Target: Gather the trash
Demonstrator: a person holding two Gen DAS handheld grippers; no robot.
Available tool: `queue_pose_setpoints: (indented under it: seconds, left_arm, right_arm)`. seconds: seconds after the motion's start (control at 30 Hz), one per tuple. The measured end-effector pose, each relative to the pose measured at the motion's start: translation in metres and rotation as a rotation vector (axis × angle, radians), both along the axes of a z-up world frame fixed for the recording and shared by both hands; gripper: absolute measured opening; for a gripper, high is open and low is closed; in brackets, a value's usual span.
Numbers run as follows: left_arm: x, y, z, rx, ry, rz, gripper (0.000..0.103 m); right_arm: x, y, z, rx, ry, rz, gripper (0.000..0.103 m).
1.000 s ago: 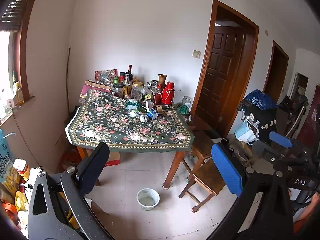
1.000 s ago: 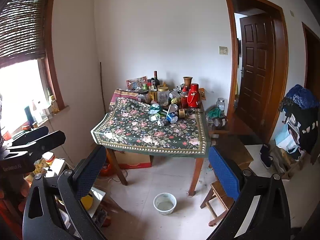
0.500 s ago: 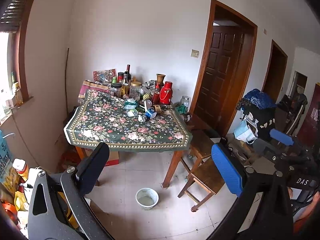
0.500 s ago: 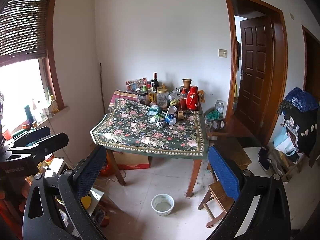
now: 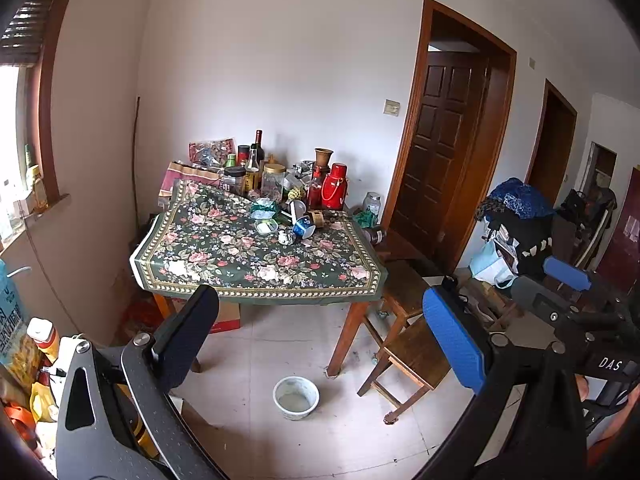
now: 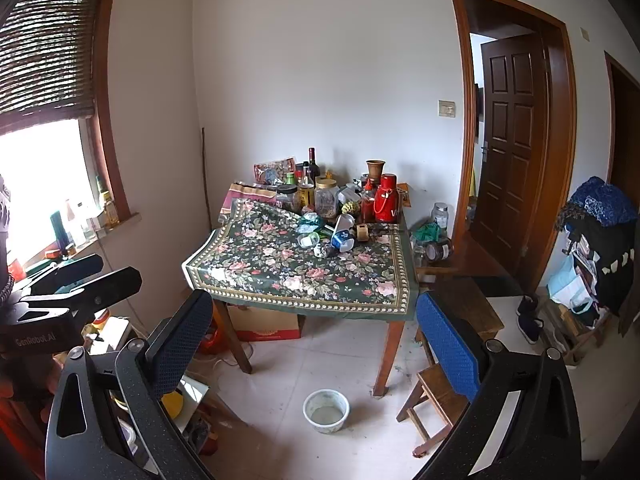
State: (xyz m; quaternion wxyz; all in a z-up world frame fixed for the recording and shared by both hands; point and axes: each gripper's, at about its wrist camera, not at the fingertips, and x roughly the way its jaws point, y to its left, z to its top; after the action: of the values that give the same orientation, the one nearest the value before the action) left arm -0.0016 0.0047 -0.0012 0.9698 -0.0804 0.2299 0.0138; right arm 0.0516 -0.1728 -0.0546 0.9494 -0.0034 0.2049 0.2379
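**Trash still on the table, both claws empty**

We have collected nothing yet, judging by what shows. Our left gripper (image 5: 320, 332) and right gripper (image 6: 314, 334) both stand wide apart at the jaws, holding nothing, well back from the table (image 6: 304, 276) with its floral cloth.

The likely trash sits at about 12 o'clock from us, toward the table's far side: a tipped blue-and-white cup (image 6: 343, 239), a crumpled teal wrapper (image 6: 310, 219), a small clear tub (image 6: 309, 240) and a crumpled ball (image 6: 322, 251) just beside the cup. All of it remains to be picked up, and we see no obvious trash bin.

Behind the trash stand things probably to be kept: a red thermos (image 6: 386, 199), glass jars (image 6: 326, 198) and a wine bottle (image 6: 313, 166). On the floor at 6 o'clock, a white bowl (image 6: 326, 410) lies in our path; a wooden stool (image 6: 438, 396) sits at 4 o'clock beside the table leg. A cardboard box (image 6: 264, 326) rests under the table.
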Motion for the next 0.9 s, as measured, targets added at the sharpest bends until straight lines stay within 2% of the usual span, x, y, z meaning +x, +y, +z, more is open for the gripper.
queue_pose_setpoints:
  seconds: [0.9]
  left_arm:
    - [0.0032,-0.0020,-0.0051,0.004,0.007,0.008,0.103]
  right_arm:
    - [0.0023,-0.0002,-0.0001,0.010,0.001,0.007,0.101]
